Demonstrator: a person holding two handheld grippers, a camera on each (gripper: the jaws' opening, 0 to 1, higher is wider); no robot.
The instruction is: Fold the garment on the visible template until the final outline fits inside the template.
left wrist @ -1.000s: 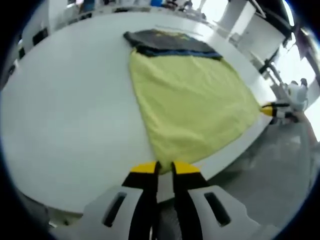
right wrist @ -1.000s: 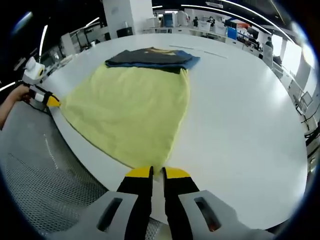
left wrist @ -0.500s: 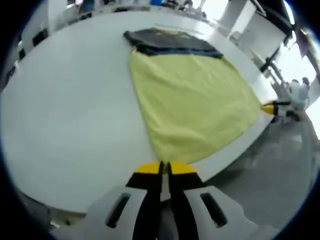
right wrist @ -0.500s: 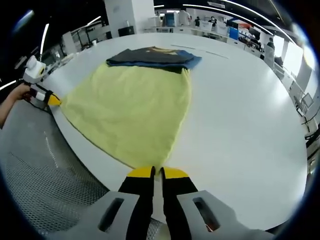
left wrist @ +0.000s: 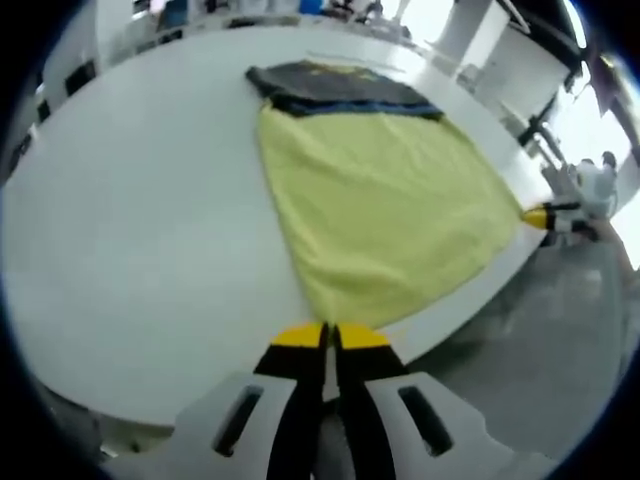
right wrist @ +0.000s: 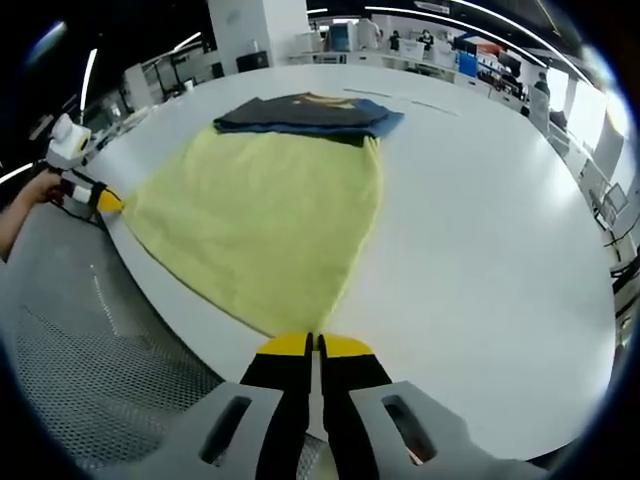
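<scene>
A yellow garment (left wrist: 390,200) lies spread flat on the white table (left wrist: 130,200), one end reaching the table's near edge. My left gripper (left wrist: 322,335) is shut on its nearest corner at that edge. In the right gripper view the same yellow garment (right wrist: 270,210) runs away from me, and my right gripper (right wrist: 312,345) is shut on its near corner. The right gripper (left wrist: 540,217) appears at the cloth's far-right corner in the left gripper view. In the right gripper view the left gripper (right wrist: 100,200) sits at the left corner, held by a hand (right wrist: 25,205).
A folded dark grey and blue garment stack (left wrist: 330,85) (right wrist: 305,112) lies against the yellow cloth's far end. Bare white table (right wrist: 480,230) stretches to the right. Grey textured floor (right wrist: 90,350) lies below the table edge. Desks and pillars stand far behind.
Both grippers' jaws have closed from a narrow gap to shut on the yellow garment's near corners. The cloth and dark stack have not moved.
</scene>
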